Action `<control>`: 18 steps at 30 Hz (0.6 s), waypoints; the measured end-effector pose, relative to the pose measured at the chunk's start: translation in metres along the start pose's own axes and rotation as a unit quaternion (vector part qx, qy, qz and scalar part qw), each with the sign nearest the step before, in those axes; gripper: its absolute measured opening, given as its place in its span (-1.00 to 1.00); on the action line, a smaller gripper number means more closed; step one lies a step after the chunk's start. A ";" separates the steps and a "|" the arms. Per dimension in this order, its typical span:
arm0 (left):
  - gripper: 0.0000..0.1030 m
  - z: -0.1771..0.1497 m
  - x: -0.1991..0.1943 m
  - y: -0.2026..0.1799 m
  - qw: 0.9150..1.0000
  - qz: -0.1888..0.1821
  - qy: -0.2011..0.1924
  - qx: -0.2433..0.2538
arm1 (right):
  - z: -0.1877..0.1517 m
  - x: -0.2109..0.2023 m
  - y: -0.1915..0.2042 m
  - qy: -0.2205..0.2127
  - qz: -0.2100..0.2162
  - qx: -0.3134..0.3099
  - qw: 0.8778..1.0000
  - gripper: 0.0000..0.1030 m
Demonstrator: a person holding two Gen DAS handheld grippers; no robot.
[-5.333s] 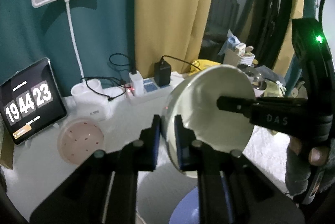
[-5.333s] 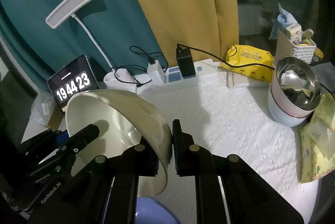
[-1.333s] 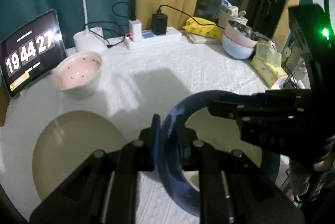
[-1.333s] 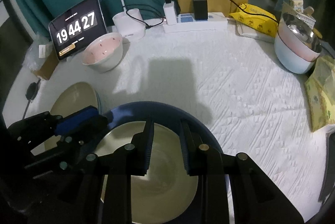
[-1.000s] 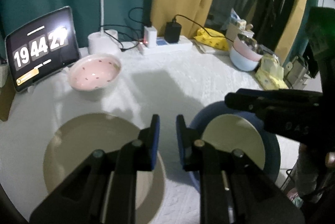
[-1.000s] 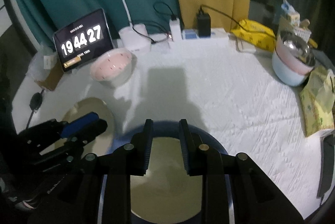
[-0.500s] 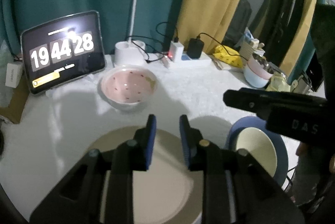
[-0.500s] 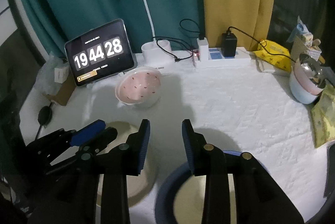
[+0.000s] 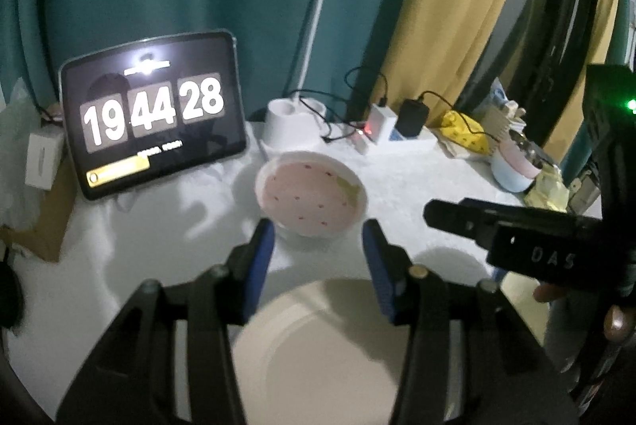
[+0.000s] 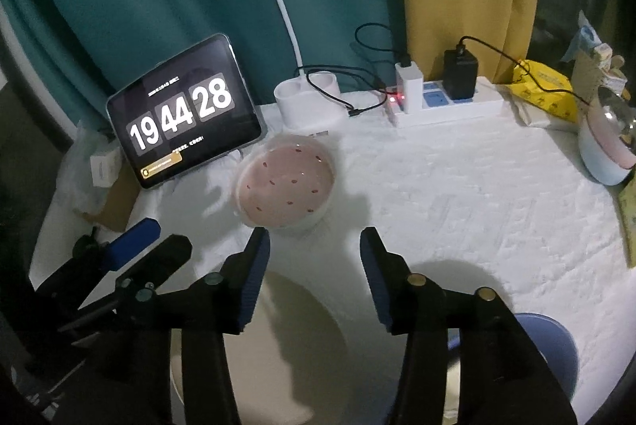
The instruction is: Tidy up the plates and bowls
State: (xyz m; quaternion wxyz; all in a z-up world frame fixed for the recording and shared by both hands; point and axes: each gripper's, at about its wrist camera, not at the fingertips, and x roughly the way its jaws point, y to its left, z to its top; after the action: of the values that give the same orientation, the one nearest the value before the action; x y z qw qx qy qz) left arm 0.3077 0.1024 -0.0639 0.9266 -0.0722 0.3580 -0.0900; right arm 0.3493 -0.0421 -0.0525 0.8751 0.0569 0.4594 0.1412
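A pink speckled bowl (image 9: 312,199) sits on the white cloth in front of the tablet clock; it also shows in the right wrist view (image 10: 286,186). A cream plate (image 9: 318,349) lies flat under my left gripper (image 9: 318,238), which is open and empty just short of the pink bowl. My right gripper (image 10: 314,246) is open and empty above the cream plate (image 10: 298,341). A blue plate (image 10: 556,353) lies at lower right. The right gripper's finger (image 9: 469,216) reaches in from the right in the left wrist view.
A tablet clock (image 10: 183,111), a white lamp base (image 10: 310,99) and a power strip (image 10: 445,103) with cables line the back. Stacked bowls (image 10: 604,147) and yellow packets (image 10: 544,87) stand at the right. A cardboard box (image 9: 47,210) lies left.
Both grippers opened wide and pulled back from the blue plate with the cream bowl. They moved left and forward, over the cream plate toward the pink bowl.
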 end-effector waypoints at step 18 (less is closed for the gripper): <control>-0.08 0.019 0.082 0.053 0.997 -0.016 0.060 -0.037 | 0.017 0.090 -0.007 0.044 -0.038 0.077 0.995 -0.01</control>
State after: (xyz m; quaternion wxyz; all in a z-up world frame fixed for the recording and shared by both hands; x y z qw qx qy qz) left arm 0.3864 0.1371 -0.1140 0.8984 -0.1068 0.4152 -0.0951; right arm 0.4128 -0.0212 -0.1149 0.8520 0.1003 0.5084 0.0748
